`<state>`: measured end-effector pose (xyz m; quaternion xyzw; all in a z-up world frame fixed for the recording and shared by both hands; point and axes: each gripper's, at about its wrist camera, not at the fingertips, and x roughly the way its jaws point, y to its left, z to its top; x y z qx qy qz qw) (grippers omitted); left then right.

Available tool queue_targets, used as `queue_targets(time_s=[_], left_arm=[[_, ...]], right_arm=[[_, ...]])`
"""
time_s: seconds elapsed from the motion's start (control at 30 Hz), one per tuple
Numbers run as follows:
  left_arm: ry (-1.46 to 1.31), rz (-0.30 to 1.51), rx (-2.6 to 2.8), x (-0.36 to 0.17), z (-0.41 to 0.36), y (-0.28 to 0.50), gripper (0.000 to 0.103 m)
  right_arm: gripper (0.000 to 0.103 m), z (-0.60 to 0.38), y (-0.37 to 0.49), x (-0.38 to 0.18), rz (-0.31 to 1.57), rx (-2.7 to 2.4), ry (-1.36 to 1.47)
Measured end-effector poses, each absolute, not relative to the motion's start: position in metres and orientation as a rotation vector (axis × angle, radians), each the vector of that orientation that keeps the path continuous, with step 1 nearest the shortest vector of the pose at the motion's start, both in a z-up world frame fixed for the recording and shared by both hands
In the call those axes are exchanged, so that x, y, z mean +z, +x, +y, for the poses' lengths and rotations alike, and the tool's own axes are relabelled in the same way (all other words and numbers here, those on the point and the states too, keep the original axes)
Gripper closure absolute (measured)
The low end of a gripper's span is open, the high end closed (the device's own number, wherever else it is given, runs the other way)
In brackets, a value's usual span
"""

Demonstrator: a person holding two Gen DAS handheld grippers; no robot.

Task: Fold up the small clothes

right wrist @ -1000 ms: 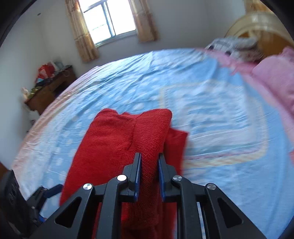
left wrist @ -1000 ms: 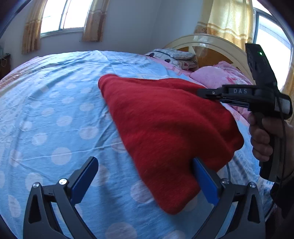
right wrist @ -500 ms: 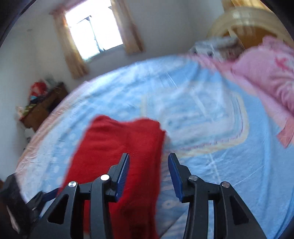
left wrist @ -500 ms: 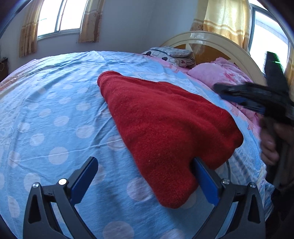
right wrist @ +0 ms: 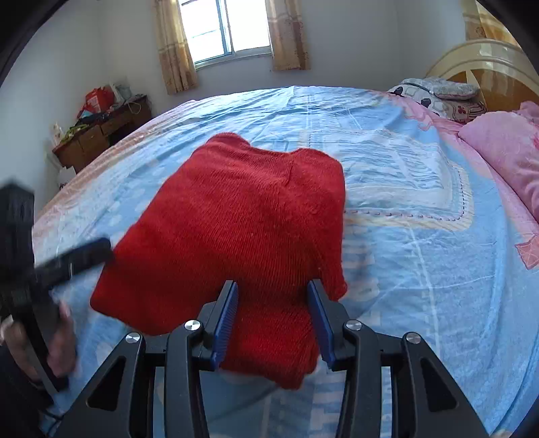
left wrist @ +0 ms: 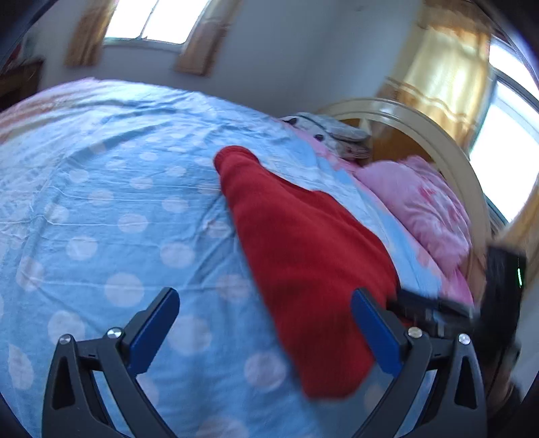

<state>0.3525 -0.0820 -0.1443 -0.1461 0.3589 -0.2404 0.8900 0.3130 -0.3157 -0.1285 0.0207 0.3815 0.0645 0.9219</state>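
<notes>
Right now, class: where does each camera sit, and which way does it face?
Left wrist: on the left gripper, looking down over the red sweater; own open fingers show.
Right wrist: on the right gripper, looking along the sweater toward the window; fingers open.
Shared: sweater, blue bedsheet, each other's gripper.

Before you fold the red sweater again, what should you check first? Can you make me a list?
1. Red knitted sweater lies flat on the blue dotted bedsheet: ok.
2. Right tool open: ok.
3. Left tool open: ok.
4. Right tool gripping the sweater's near edge: not ok; the edge sits between its pads, unpinched.
5. Left tool holding cloth: not ok.
6. Hidden wrinkles underneath: cannot tell.
</notes>
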Motion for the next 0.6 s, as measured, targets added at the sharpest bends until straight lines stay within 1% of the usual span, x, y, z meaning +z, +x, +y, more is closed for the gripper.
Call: queue_targets(time_s=[0.13,0.33,0.6], left_arm=[[-0.171,0.788,-0.441,-0.151,-0.109,0.373,0.000],[-0.205,0.829,-0.441,-0.163,-0.101,0.371,0.000],[-0.151,0.785,-0.399,-0.158,-0.107,0.361,0.000]], right_arm=[[0.058,-0.313,0.311,-0.134,0.753,0.124,0.027],[0.058,-0.316,0.302,-0.141,0.716,0.139,0.040],[0.058,-0.314,0.294,-0.138,0.699,0.141,0.032]])
